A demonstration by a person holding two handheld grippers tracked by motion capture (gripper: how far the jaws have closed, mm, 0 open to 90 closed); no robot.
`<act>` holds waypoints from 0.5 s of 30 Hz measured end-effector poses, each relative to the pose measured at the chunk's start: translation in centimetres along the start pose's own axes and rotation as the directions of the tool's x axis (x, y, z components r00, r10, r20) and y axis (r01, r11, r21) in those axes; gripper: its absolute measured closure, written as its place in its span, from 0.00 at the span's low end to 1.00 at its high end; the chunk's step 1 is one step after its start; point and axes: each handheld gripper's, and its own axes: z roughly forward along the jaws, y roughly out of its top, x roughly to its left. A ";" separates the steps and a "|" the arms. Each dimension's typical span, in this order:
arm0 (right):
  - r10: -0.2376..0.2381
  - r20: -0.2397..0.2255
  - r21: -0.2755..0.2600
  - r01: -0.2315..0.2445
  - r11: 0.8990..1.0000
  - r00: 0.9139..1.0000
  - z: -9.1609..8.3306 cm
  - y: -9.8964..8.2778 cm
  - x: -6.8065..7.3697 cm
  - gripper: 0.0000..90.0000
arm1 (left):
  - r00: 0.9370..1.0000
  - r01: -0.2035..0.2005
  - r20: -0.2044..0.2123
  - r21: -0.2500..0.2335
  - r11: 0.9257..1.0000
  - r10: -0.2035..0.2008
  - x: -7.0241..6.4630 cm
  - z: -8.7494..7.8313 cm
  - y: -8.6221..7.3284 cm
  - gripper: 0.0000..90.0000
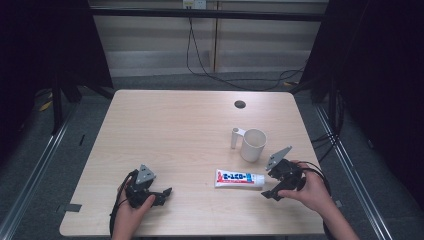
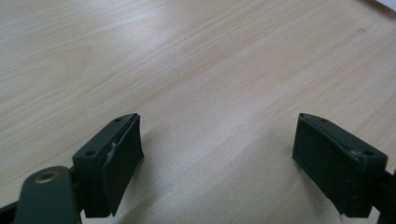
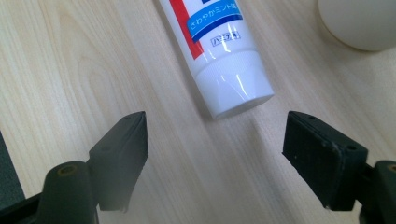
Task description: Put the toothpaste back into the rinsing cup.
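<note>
1. Toothpaste (image 1: pixel 239 178) lies flat at the lower right of the high view, cap toward the right gripper (image 1: pixel 272 194), probably so the claw can reach it. A cup (image 1: pixel 252 145) stands just above it. The left gripper (image 1: pixel 161 194) rests at lower left on the table (image 1: pixel 165 125).
2. Left gripper view: the claw (image 2: pixel 217 158) is spread over bare wood, holding nothing.
3. Right gripper view: the claw (image 3: pixel 215 158) is spread, empty; the tube's (image 3: pixel 219 56) white cap lies just ahead of it. Blue label carries Japanese writing, "さわやかミント".
</note>
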 end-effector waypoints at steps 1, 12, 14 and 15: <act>-0.015 0.002 0.020 0.015 1.000 1.000 0.1 0.5 0.0 0.25 | 1.000 0.000 0.002 0.000 1.000 0.000 0.0 0.0 0.0 0.17; -0.048 -0.018 0.048 0.048 0.998 0.999 0.4 2.9 0.0 0.25 | 1.000 0.001 -0.001 0.001 1.000 -0.001 0.0 0.0 0.0 0.17; -0.054 -0.016 0.051 0.054 0.997 0.998 0.4 3.3 0.1 0.25 | 1.000 0.000 0.000 0.000 1.000 0.000 0.0 0.0 0.0 0.17; -0.053 -0.018 0.059 0.054 0.997 0.998 0.4 3.5 0.2 0.25 | 1.000 0.001 -0.001 0.001 1.000 -0.001 0.0 0.0 0.0 0.17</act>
